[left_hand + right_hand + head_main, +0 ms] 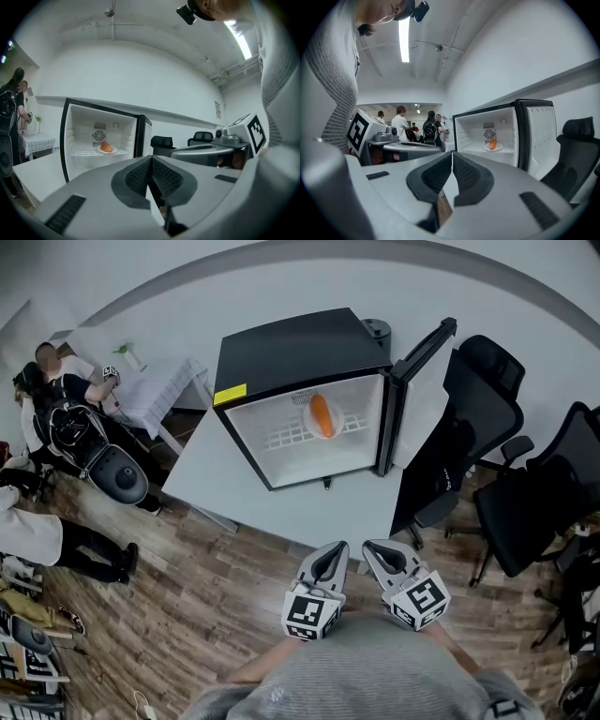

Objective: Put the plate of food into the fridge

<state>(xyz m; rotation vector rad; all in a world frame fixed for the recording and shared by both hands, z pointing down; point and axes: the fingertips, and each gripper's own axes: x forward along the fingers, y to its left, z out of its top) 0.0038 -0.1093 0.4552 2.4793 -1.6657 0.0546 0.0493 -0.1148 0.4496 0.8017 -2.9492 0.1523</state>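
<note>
Nearest, close to the person's body, the left gripper [331,551] and right gripper [377,550] sit side by side, each with jaws pressed together and holding nothing. Beyond them, on the white table [211,474], stands the fridge [281,348], its door [422,395] swung open to the right. The plate [323,427] with orange food [321,413] rests on the shelf inside.

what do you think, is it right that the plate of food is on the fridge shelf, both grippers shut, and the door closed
No: the head view shows the fridge door open. The plate of food is on the fridge shelf, and the left gripper and right gripper are shut.
</note>
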